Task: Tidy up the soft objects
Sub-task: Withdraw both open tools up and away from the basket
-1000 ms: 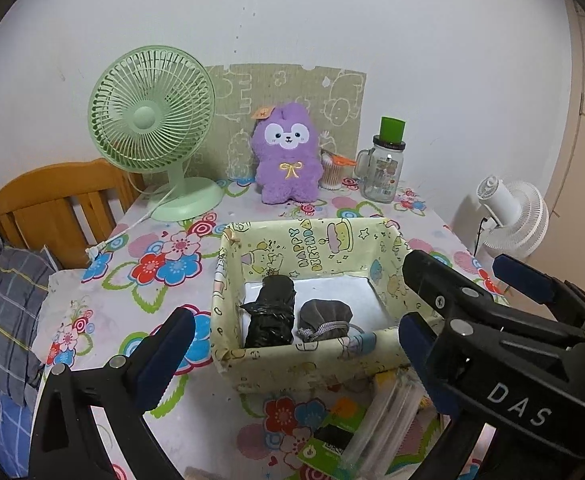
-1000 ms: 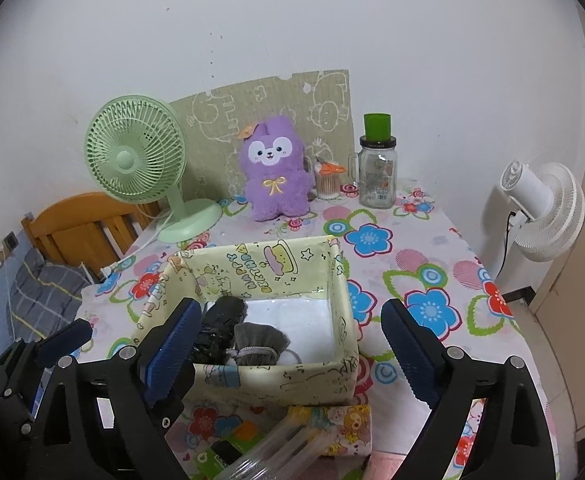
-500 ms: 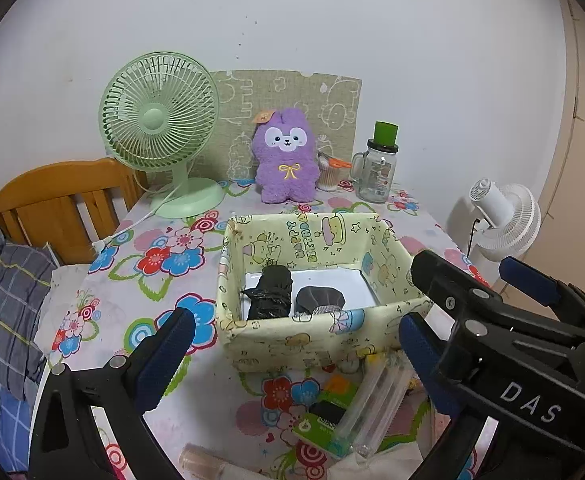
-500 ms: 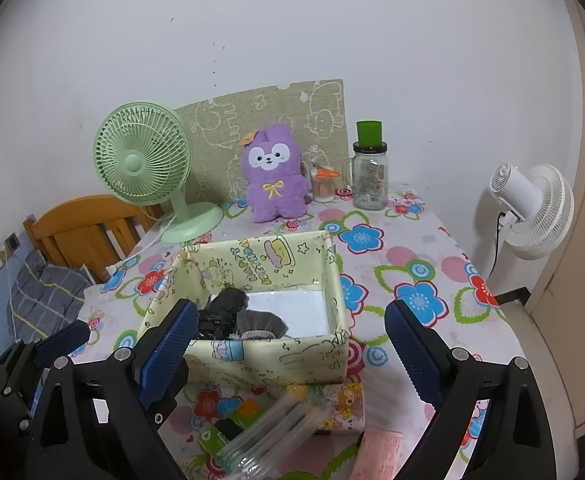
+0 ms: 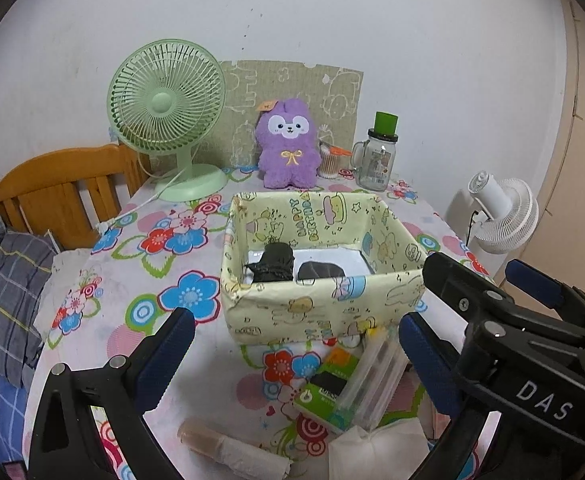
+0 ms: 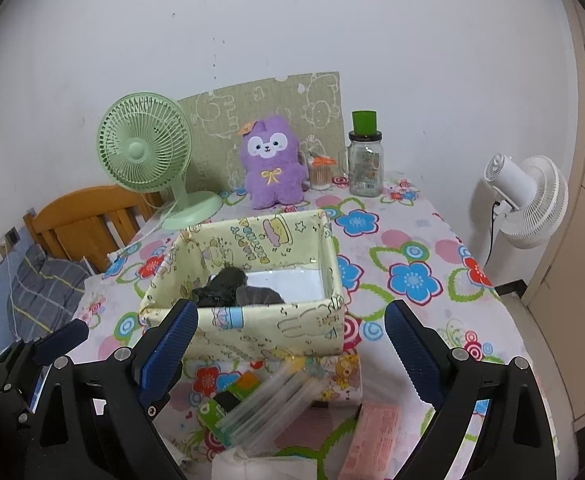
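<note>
Box (image 5: 324,304) – black bundle (image 5: 272,266), grey pouch (image 5: 319,270) inside.

Box (image 5: 324,308) sitting mid-bench (image 5: 104,292); two soft bundles (image 5: 272,266) lying side by side in its left part. Behind the box, along the wall: desk fan (image 5: 168,120) at left, plush toy (image 5: 288,144) in the middle, jar (image 5: 376,156) at right. Clear case (image 5: 372,380) lying in front of the box, near the edge. Chair (image 5: 60,192) standing left of the bench, second fan (image 5: 504,212) right of it.

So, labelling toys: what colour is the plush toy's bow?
Yellow, on the purple plush toy; right wrist view shows it best.
</note>
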{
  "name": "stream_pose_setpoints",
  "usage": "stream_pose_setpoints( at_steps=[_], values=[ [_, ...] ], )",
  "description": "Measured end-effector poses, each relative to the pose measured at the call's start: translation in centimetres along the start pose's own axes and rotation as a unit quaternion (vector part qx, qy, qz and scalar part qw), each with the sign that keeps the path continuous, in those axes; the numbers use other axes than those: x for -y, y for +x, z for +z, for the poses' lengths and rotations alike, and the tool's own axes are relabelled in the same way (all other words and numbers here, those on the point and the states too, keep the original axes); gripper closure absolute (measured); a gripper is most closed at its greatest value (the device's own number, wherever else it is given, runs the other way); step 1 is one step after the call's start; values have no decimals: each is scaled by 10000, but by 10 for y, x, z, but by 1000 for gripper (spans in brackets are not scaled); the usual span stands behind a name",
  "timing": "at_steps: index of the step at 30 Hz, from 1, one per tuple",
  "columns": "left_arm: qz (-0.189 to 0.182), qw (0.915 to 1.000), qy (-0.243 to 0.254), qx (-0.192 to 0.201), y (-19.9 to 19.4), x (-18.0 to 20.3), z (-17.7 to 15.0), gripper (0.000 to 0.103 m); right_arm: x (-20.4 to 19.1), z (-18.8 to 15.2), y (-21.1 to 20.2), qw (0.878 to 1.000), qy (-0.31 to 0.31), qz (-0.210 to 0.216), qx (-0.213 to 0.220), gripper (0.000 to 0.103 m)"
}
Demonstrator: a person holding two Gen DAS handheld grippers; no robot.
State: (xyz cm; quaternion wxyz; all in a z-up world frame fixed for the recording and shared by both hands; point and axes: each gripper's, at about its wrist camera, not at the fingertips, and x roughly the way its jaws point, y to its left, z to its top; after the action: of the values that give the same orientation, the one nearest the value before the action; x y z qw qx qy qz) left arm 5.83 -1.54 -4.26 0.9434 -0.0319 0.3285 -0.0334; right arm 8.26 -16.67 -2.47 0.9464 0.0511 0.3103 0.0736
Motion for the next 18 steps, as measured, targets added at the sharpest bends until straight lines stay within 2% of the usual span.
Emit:
stream_pose_setpoints(
  at_steps=[18],
  values=[
    [-94,9998,150,-82,1,13,-26,0,9,-25,-10,9998,-39,-168,-74,7]
  ],
)
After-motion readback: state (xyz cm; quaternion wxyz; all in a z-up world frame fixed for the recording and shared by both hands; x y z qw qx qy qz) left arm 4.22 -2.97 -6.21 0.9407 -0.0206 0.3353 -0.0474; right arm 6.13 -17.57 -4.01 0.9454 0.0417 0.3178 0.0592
